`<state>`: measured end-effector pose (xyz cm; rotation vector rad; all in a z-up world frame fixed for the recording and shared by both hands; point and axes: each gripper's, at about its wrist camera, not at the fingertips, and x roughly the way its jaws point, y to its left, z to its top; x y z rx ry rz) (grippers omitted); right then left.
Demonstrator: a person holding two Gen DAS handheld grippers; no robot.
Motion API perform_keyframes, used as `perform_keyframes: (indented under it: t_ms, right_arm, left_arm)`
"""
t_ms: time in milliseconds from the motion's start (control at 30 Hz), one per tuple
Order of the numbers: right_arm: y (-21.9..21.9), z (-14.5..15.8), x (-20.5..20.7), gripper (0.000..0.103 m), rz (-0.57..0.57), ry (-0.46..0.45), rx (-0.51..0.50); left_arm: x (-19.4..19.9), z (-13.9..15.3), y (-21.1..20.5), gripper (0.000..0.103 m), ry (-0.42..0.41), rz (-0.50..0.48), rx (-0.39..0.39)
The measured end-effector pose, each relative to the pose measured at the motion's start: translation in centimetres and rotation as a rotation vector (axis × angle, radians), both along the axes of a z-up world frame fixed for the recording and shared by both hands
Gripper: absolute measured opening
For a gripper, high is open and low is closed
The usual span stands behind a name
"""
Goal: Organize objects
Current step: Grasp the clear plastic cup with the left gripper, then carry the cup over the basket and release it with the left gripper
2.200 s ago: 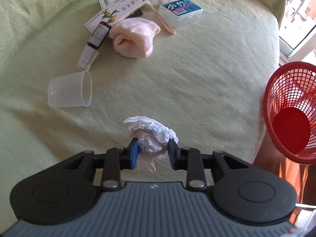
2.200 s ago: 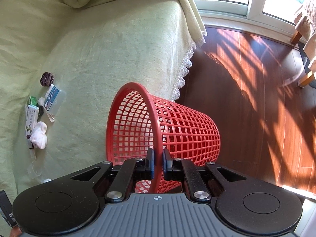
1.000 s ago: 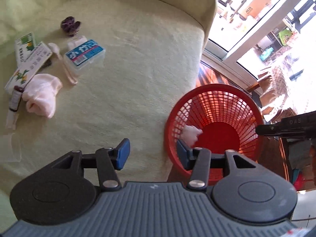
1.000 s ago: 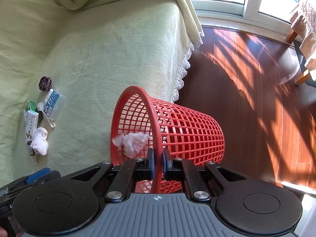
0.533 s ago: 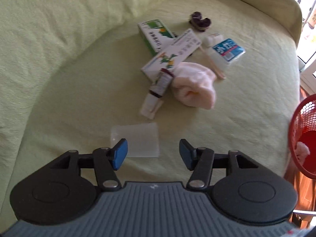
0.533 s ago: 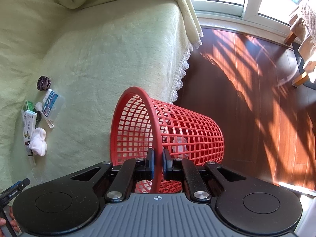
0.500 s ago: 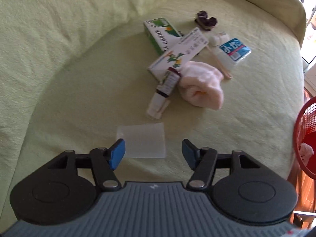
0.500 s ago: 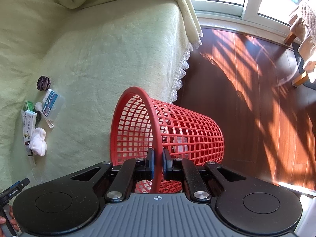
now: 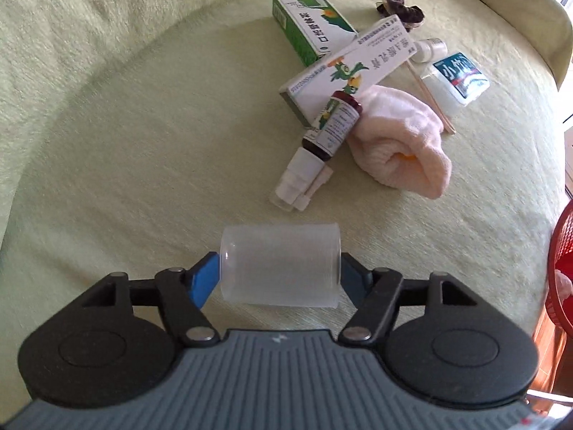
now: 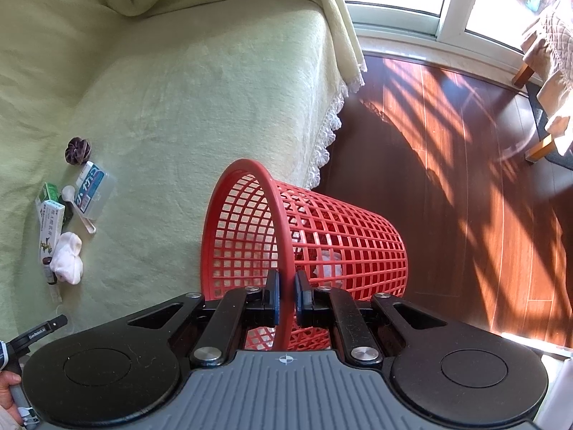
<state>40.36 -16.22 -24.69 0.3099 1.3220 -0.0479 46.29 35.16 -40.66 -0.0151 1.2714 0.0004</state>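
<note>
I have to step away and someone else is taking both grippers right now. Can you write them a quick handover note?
Left gripper: open, fingers either side of the clear plastic cup lying on its side on the bedspread; not closed yet.
Right gripper: shut on the red basket rim, holding it beside the bed.
Done: crumpled tissue is in the basket.
Left: the cup, then the boxes, spray bottle, pink sock and other small items.

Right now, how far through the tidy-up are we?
Done: one crumpled white tissue lies inside the red mesh basket, whose rim the right gripper clamps. In hand: the left gripper brackets the clear plastic cup lying on its side, contact unclear. Left: the medicine boxes, brown spray bottle, pink rolled cloth and clear lidded case on the green blanket.
</note>
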Motion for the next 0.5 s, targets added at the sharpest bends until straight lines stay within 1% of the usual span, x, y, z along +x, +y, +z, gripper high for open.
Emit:
perform_keyframes:
  t_ms: [67,200,367,500]
  right_arm:
    - [0.0,0.0,-0.1,0.005,0.002,-0.002,0.004]
    - [0.0,0.1,-0.1,0.005,0.019,-0.007,0.005]
    - [0.2,0.1,-0.1,0.005,0.034,-0.015,0.009]
    - [0.1,0.2,0.0,0.005,0.045,-0.024,0.014]
  left_arm:
    - [-0.5,0.6,-1.1,0.068,-0.008,-0.018,0.001]
    - [-1.5,2.7,-4.1,0.067,-0.026,-0.051,-0.047]
    - [-1.8,5.6,-10.1,0.068,-0.059,-0.142,-0.161]
    - [-1.8,6.8,-14.9,0.068,-0.061,-0.204,-0.240]
